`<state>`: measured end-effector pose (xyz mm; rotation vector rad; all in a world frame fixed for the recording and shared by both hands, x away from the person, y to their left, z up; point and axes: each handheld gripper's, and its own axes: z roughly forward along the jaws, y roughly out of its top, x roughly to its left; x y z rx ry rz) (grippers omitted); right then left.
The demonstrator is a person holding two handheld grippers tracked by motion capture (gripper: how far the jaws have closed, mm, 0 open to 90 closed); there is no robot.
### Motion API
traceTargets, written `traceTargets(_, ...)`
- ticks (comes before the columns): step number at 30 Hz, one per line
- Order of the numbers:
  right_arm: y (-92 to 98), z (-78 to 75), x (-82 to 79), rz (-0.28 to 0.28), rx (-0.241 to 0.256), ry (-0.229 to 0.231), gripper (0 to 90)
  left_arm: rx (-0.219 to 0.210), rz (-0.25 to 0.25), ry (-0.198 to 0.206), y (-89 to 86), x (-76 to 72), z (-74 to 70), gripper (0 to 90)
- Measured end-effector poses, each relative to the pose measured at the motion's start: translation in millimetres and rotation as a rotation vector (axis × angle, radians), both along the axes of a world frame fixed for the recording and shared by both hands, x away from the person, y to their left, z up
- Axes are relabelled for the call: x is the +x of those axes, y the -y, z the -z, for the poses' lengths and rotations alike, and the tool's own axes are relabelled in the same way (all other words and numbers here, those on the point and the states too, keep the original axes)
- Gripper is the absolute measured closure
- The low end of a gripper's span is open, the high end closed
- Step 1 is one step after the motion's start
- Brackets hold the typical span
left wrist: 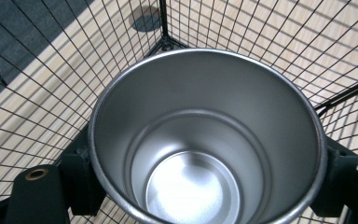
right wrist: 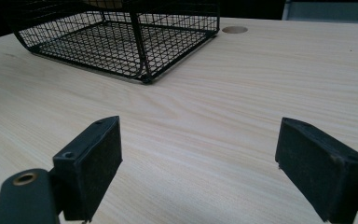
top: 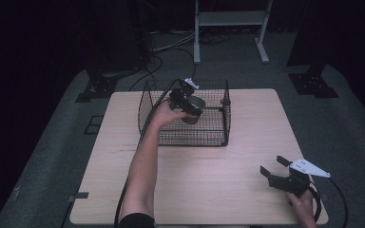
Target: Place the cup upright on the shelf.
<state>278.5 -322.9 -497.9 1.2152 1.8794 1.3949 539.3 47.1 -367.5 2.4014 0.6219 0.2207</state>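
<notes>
Left gripper view looks straight down into a steel cup [left wrist: 205, 140], shiny inside and empty, with the left gripper [left wrist: 205, 179] clamped on it: one black jaw presses the cup's wall on each side, just under the rim. Around the cup runs the black wire basket [left wrist: 51, 79], whose mesh shows on every side, with the pale wooden table [left wrist: 270, 28] beneath it.

From the high view, the cup [top: 194, 108] is held inside the wire basket [top: 218, 135], toward its back left part, and whether it rests on the basket floor I cannot tell. The person's left forearm reaches over the basket's near left corner, the hand gripping the left gripper [top: 190, 108]. The basket stands at the far middle of the table [top: 180, 190].

Well apart, at the near right corner, the right gripper [top: 273, 166] sits low in the person's hand with its jaws spread wide and nothing between them; the right gripper view has the right gripper [right wrist: 198, 163] gaping over bare tabletop.
</notes>
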Motion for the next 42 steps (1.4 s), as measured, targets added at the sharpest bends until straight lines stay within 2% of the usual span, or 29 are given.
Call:
traceTargets(5,-0.2,-0.2,-0.2,0.0,0.001,-0.003,13.8,0.01,-0.016,-0.026,4.3,5.1,10.8,17.4)
traceTargets(10,-0.2,0.0,-0.1,-0.002,-0.001,-0.001,13.8,0.055,-0.017,-0.057,6.6,9.0,21.6,17.4)
traceTargets(18,-0.3,0.0,-0.2,-0.005,-0.002,0.0,13.8,0.09,-0.024,-0.095,10.7,15.0,34.2,17.5)
traceTargets(28,0.0,0.0,-0.1,-0.004,0.0,0.001,13.8,0.094,-0.011,-0.132,17.0,18.4,48.0,17.4)
traceTargets(29,0.1,0.0,-0.2,-0.004,0.0,0.001,13.8,0.085,-0.01,-0.125,17.4,18.1,48.0,17.4)
traceTargets(40,-0.4,-0.1,-0.4,-0.006,-0.004,0.002,13.8,0.112,-0.012,-0.128,12.2,15.7,48.0,17.1)
traceTargets(42,-0.4,-0.1,-0.4,-0.006,-0.005,0.002,13.8,0.138,-0.003,-0.144,11.0,15.8,49.3,16.9)
